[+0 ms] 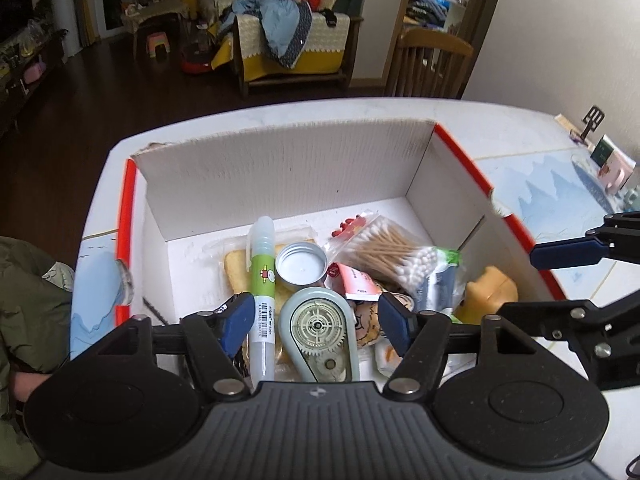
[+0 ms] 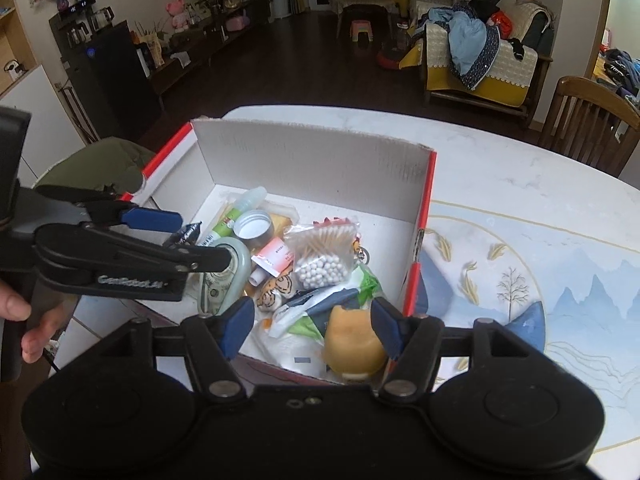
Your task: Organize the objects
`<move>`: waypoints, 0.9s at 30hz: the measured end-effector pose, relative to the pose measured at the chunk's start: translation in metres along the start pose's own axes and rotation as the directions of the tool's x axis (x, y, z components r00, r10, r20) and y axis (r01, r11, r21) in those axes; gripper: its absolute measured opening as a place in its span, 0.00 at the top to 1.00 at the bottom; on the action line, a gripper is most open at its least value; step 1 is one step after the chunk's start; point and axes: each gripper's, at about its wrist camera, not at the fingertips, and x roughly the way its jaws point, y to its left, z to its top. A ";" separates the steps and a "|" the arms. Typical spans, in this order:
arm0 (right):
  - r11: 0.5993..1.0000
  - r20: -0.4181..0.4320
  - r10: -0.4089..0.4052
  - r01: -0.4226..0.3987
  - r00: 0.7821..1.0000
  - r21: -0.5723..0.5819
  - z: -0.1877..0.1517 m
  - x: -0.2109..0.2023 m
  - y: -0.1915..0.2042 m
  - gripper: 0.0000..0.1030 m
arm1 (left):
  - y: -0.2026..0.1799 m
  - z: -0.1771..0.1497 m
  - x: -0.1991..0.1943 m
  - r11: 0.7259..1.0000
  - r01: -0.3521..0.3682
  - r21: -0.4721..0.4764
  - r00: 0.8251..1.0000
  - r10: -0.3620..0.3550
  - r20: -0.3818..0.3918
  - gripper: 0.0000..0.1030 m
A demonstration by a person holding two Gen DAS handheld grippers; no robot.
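A white cardboard box with red edges (image 1: pixel 288 168) (image 2: pixel 304 160) stands open on the table and holds several small items. My left gripper (image 1: pixel 316 320) hovers open over its near side, above a green glue stick (image 1: pixel 262 264) and a grey correction tape dispenser (image 1: pixel 320 328); neither pad touches them. My right gripper (image 2: pixel 311 327) is open over the box's near right corner, above a yellow animal-shaped toy (image 2: pixel 352 346) that lies close to the right fingertip (image 2: pixel 384 328). A bag of cotton swabs (image 1: pixel 400 256) (image 2: pixel 324 256), a metal lid (image 1: pixel 302 266) and a tiger toy (image 2: pixel 278 288) also lie inside.
The box sits on a white marble table (image 2: pixel 520 176) with a blue mountain-print mat (image 2: pixel 560 300). A pink cup (image 1: pixel 616 178) and a small stand are at the far right. A hand (image 2: pixel 32 320) holds the left gripper. A wooden chair (image 2: pixel 592 120) stands behind the table.
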 end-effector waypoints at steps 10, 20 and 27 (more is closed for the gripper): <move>0.999 0.090 0.027 -0.024 0.996 -0.039 -0.007 -0.035 0.009 0.28 | -0.005 -0.016 -0.057 0.999 0.018 -0.037 0.992 -0.013 0.129 0.26; 0.996 0.215 0.086 -0.076 0.973 -0.056 -0.019 -0.071 0.017 0.13 | -0.016 -0.035 -0.101 1.000 0.003 -0.024 0.974 0.002 0.228 0.19; 0.989 0.306 0.131 -0.105 0.943 -0.100 -0.032 -0.092 0.025 0.01 | -0.020 -0.044 -0.113 0.999 -0.011 -0.033 0.969 0.019 0.248 0.12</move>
